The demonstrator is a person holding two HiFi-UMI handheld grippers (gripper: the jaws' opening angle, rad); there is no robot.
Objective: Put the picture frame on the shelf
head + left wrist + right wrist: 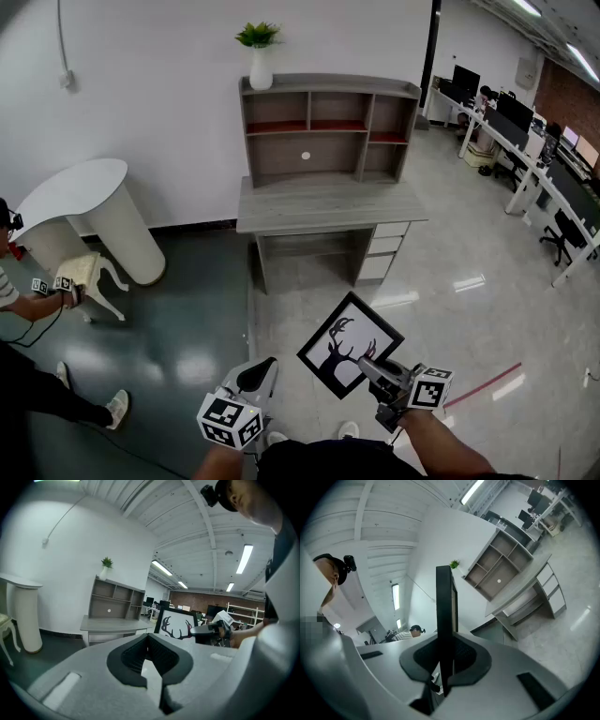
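The picture frame (349,344), black-edged with a black antlered-deer silhouette on white, hangs tilted over the glossy floor in the head view. My right gripper (372,364) is shut on its lower right edge. The right gripper view shows the frame (444,606) edge-on, upright between the pads of that gripper (444,663). My left gripper (255,375) is lower left of the frame, apart from it, shut with nothing in it (148,641). Its view shows the frame (176,624) to the right. The grey shelf unit (328,127) on a desk stands ahead against the white wall.
A potted plant in a white vase (260,52) tops the shelf. The desk has drawers (384,246) at its right. A white rounded counter (94,211) and white chair (94,274) stand left, beside another person (19,300). Office desks (534,169) line the right.
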